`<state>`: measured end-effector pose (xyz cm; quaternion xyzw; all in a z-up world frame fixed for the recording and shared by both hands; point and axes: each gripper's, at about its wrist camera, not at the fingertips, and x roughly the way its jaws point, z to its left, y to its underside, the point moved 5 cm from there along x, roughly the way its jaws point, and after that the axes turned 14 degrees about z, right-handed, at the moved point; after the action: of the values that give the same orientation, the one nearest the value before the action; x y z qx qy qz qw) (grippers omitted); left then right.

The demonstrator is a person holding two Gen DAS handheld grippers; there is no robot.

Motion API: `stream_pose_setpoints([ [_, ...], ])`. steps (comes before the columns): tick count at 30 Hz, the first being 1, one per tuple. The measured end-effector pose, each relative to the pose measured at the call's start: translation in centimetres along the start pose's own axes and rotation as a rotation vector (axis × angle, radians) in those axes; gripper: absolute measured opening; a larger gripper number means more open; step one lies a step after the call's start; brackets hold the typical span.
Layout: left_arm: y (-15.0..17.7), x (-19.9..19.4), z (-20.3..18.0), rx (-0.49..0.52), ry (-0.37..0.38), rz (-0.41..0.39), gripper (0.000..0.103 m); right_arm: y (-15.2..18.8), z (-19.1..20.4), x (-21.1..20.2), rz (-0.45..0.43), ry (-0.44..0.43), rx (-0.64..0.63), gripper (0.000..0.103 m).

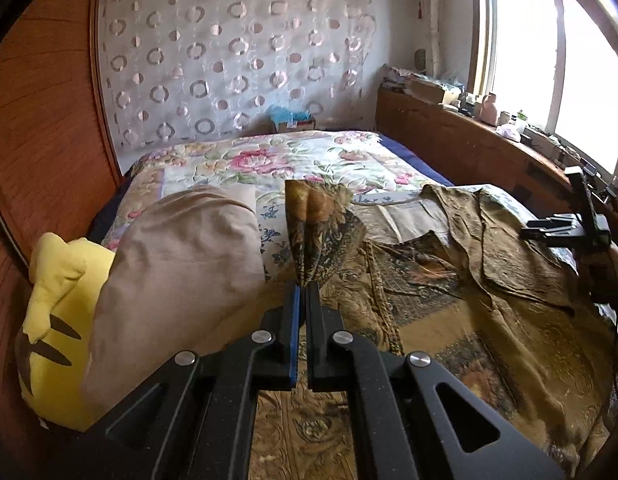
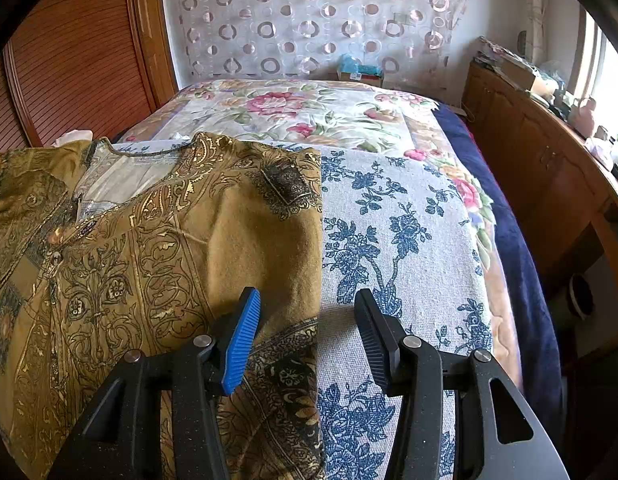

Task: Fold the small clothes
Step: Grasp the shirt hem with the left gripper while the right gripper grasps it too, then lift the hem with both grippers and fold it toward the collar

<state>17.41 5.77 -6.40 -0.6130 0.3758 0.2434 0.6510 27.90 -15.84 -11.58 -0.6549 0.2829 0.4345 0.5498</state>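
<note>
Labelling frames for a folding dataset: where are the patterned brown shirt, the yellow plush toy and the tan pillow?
patterned brown shirt (image 2: 157, 248): right wrist view, chest panel.
yellow plush toy (image 1: 57, 312): left wrist view, face.
tan pillow (image 1: 181, 280): left wrist view, middle.

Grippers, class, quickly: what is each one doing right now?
Left gripper: closed, pinching a raised corner of the olive patterned garment.
Right gripper: open, holding nothing, over the garment's edge.

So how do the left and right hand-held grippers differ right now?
The left hand-held gripper is shut on a raised flap of the olive patterned garment; the right hand-held gripper stands open, holding nothing, over the garment's edge and the blue-flowered cloth. Both point down at the bed.
</note>
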Motion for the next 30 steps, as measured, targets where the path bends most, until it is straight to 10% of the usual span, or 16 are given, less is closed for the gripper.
stream_pose_setpoints([
  [10, 0.6, -1.1, -0.2, -0.002, 0.007, -0.015, 0.003, -3.8, -1.1, 1.5, 0.069, 0.008, 0.025, 0.051],
  [14, 1.5, -2.3, -0.2, -0.021, 0.019, -0.034, 0.003, -3.8, 0.5, 1.3, 0.067, -0.017, -0.034, 0.01],
  [30, 8.4, -9.7, 1.3, -0.105, 0.033, -0.141, 0.003, 9.4, 2.0, -14.5, -0.321, -0.124, -0.118, 0.003],
])
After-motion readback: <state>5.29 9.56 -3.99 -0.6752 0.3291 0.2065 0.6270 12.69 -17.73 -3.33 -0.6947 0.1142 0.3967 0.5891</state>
